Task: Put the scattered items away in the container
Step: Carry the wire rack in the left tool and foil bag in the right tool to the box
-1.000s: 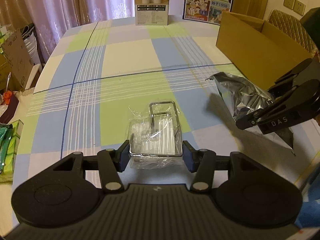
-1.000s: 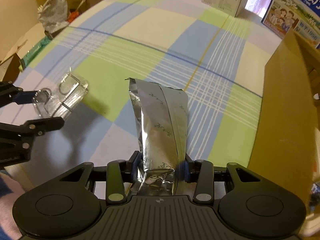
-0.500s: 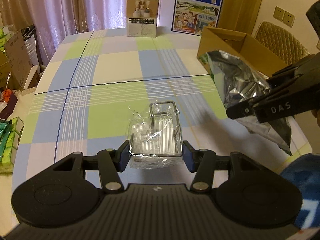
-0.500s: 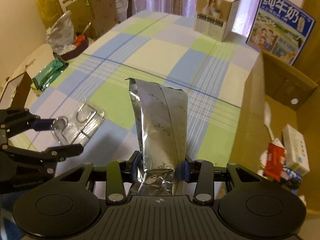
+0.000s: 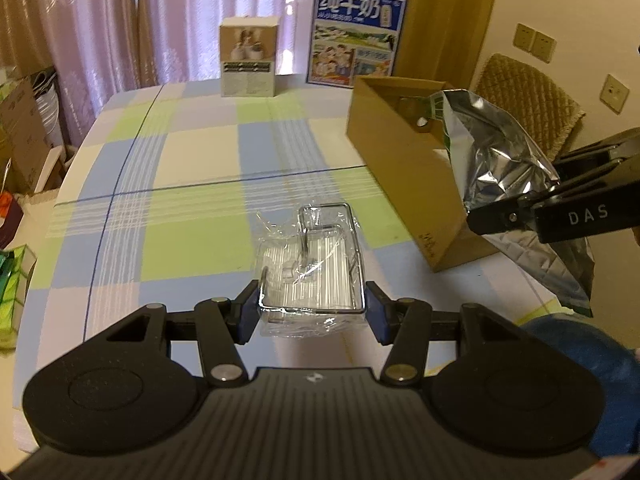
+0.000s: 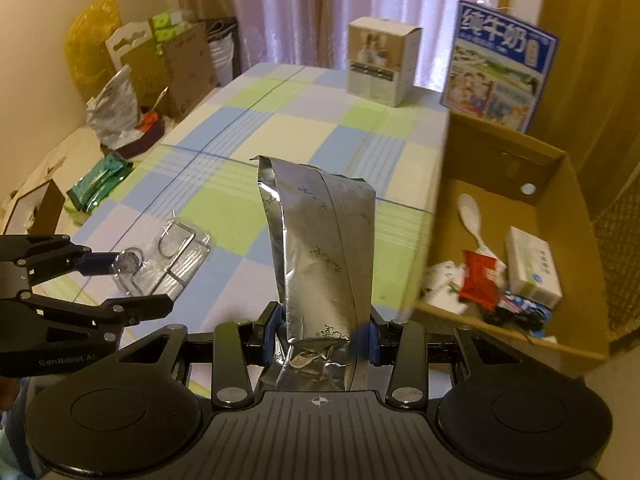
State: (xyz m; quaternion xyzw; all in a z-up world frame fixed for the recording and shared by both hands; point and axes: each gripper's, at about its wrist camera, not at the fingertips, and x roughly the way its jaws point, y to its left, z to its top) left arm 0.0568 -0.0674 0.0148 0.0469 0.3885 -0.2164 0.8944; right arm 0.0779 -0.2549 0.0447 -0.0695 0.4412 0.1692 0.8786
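My left gripper (image 5: 312, 312) is shut on a clear plastic packet with a wire hook (image 5: 314, 270) and holds it above the checked tablecloth; it also shows in the right wrist view (image 6: 164, 256). My right gripper (image 6: 322, 338) is shut on a silver foil bag (image 6: 320, 248) and holds it upright in the air, just left of the open cardboard box (image 6: 556, 160). In the left wrist view the foil bag (image 5: 500, 160) hangs beside the box (image 5: 400, 160). The box holds a white spoon (image 6: 472, 216), a red packet (image 6: 480, 276) and a white carton (image 6: 532, 264).
A small photo-printed box (image 5: 249, 58) and a blue milk carton (image 5: 356, 36) stand at the table's far edge. A green packet (image 6: 98, 182) lies at the table's left edge. Bags and cardboard (image 6: 132, 80) crowd the floor at left. A chair (image 5: 528, 100) stands behind the box.
Both grippers have risen from the table with their items. The right gripper has carried the foil bag up and towards the box, whose inside has come into view.
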